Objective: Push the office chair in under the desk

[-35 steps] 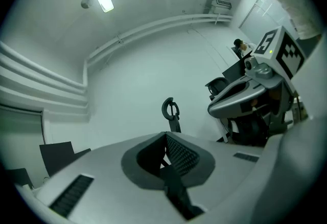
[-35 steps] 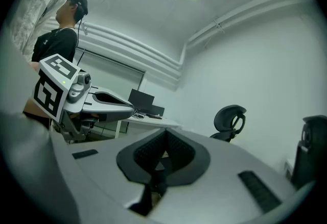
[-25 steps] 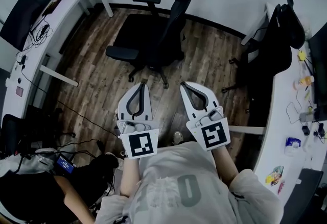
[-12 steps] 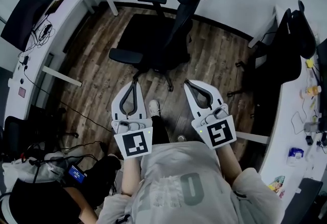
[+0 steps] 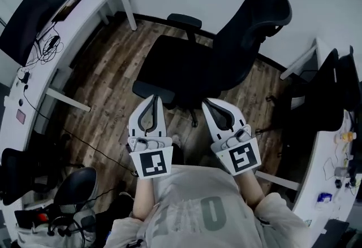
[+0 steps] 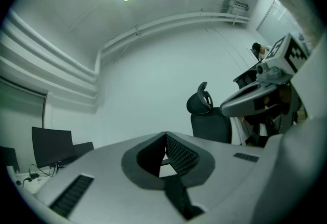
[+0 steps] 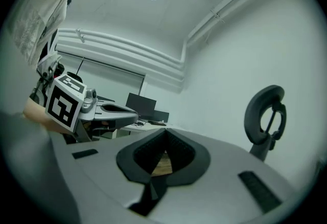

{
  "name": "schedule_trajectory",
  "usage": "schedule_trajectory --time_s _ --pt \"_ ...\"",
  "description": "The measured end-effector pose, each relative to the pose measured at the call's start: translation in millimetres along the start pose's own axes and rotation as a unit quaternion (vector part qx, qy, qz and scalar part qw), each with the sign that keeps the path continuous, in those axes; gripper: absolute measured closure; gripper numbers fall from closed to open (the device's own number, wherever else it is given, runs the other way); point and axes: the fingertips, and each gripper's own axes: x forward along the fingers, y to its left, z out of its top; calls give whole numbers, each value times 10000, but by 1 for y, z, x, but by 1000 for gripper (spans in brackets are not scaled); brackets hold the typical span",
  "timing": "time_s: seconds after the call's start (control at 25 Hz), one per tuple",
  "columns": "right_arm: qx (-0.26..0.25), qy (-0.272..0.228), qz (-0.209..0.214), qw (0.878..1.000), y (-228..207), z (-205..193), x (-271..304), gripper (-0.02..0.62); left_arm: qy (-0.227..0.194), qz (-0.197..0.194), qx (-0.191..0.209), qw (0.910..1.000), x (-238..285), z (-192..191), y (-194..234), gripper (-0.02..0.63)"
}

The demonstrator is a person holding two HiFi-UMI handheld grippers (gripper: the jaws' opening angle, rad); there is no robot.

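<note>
The black office chair (image 5: 186,66) stands on the wood floor in the head view, its backrest (image 5: 249,32) and headrest to the right. A long white desk (image 5: 76,12) runs along the left. My left gripper (image 5: 153,96) is shut and empty, its tip just at the chair's near armrest (image 5: 148,87); contact cannot be told. My right gripper (image 5: 206,101) is shut and empty too, its tip by the seat's near edge. In the left gripper view the jaws (image 6: 165,134) meet and a chair (image 6: 208,116) shows beyond. In the right gripper view the shut jaws (image 7: 166,130) point past the headrest (image 7: 265,110).
A second black chair (image 5: 331,88) sits at a white desk (image 5: 325,156) on the right. Monitors (image 5: 25,21) and cables lie on the left desk. A cable (image 5: 85,139) crosses the floor. A dark round seat (image 5: 85,182) stands at lower left. A white wall closes the back.
The person has stepped toward the chair, which now fills more of the head view, its backrest swung to the right. Both grippers stayed shut, side by side in front of the body.
</note>
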Motion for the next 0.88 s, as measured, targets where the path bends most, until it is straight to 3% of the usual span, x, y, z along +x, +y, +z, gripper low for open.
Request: schedule_trajectory --time_s 0.2,0.36,0.88 --pt "55 -74 -96 9999 -5 17 76 575 -26 -169 -3 9999 48 -16 57 591" --pt "168 -36 -286 9994 -16 20 107 575 -142 -482 -42 9987 78 -18 77 591" --pt "225 51 -751 9969 -74 21 106 575 -299 -1074 -300 9933 144 -6 41 591"
